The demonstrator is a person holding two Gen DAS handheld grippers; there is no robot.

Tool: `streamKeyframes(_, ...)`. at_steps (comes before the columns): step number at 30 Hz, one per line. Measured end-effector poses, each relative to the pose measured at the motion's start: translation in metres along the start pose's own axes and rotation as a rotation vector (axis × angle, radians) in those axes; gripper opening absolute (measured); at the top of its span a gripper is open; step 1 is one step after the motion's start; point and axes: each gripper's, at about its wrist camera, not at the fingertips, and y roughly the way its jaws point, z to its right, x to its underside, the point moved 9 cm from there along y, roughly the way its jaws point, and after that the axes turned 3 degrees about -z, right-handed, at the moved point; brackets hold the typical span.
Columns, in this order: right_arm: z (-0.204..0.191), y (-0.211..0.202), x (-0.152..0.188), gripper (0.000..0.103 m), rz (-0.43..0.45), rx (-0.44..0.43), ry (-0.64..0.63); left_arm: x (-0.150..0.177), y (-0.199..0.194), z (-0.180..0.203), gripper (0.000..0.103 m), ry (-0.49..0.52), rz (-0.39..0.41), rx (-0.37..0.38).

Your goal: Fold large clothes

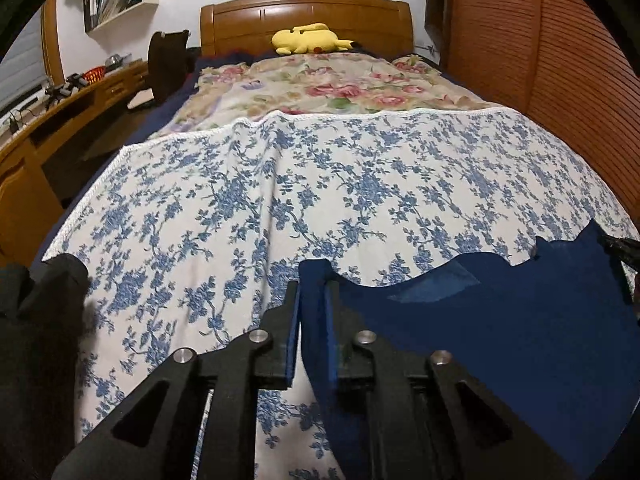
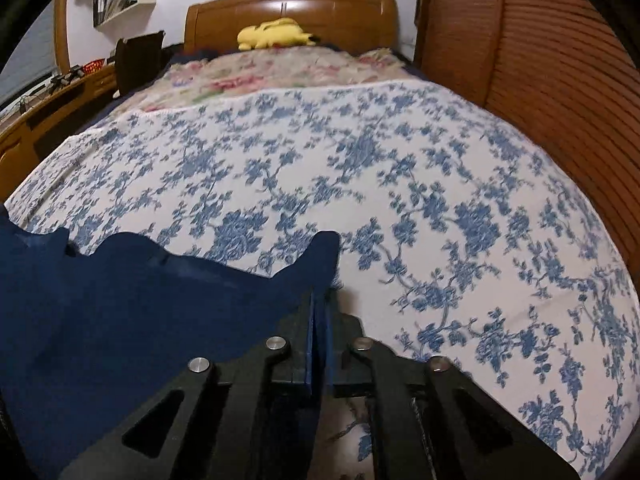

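A navy blue garment (image 1: 500,320) is held up over the near end of the bed, its top edge stretched between my two grippers. My left gripper (image 1: 314,286) is shut on the garment's left corner; the cloth hangs to the right of it. In the right wrist view the same garment (image 2: 140,300) hangs to the left, and my right gripper (image 2: 320,296) is shut on its right corner. The right gripper's tip also shows at the far right edge of the left wrist view (image 1: 622,250).
The bed carries a white cover with blue flowers (image 1: 320,184) and a rose-patterned blanket (image 1: 320,88) beyond it. A yellow plush toy (image 1: 308,38) lies by the wooden headboard. A wooden desk (image 1: 60,120) and chair stand left; a slatted wardrobe (image 1: 560,60) stands right. A dark cloth (image 1: 36,300) lies at the left.
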Motion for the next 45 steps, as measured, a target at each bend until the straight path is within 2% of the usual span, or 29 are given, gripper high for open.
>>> streamKeyframes(1, 0.000, -0.001, -0.003, 0.020, -0.001, 0.008, 0.001, 0.000, -0.003, 0.002, 0.022, -0.004, 0.003, 0.015)
streamKeyframes(2, 0.000, -0.005, -0.007, 0.037, 0.004, 0.005, 0.002, 0.000, -0.007, 0.004, 0.027, -0.004, 0.010, 0.028)
streamKeyframes(4, 0.001, -0.012, -0.010, 0.055, 0.007, -0.006, -0.001, 0.000, -0.016, 0.009, 0.033, 0.009, 0.023, 0.046)
streamKeyframes(11, -0.014, -0.072, 0.013, 0.056, 0.046, -0.043, -0.041, 0.016, -0.055, 0.039, 0.038, 0.107, 0.045, 0.096)
streamKeyframes(13, -0.022, -0.090, 0.024, 0.056, 0.057, -0.064, -0.052, 0.024, -0.067, 0.049, 0.048, 0.143, 0.055, 0.104)
streamKeyframes(15, -0.028, -0.106, 0.037, 0.056, 0.063, -0.082, -0.070, 0.034, -0.080, 0.061, 0.065, 0.167, 0.065, 0.123)
streamKeyframes(18, -0.042, -0.125, 0.059, 0.056, 0.052, -0.112, -0.094, 0.051, -0.096, 0.079, 0.069, 0.191, 0.070, 0.160)
streamKeyframes(26, -0.066, -0.154, 0.105, 0.056, 0.023, -0.150, -0.137, 0.096, -0.126, 0.123, 0.071, 0.233, 0.062, 0.234)
streamKeyframes(34, -0.070, -0.175, 0.115, 0.063, 0.054, -0.135, -0.112, 0.122, -0.143, 0.145, 0.071, 0.229, 0.072, 0.250)
streamKeyframes(41, -0.091, -0.182, 0.124, 0.063, 0.053, -0.181, -0.123, 0.139, -0.138, 0.160, 0.071, 0.217, 0.051, 0.268)
streamKeyframes(45, -0.120, -0.179, 0.122, 0.063, 0.057, -0.237, -0.144, 0.151, -0.128, 0.163, 0.071, 0.214, 0.022, 0.264)
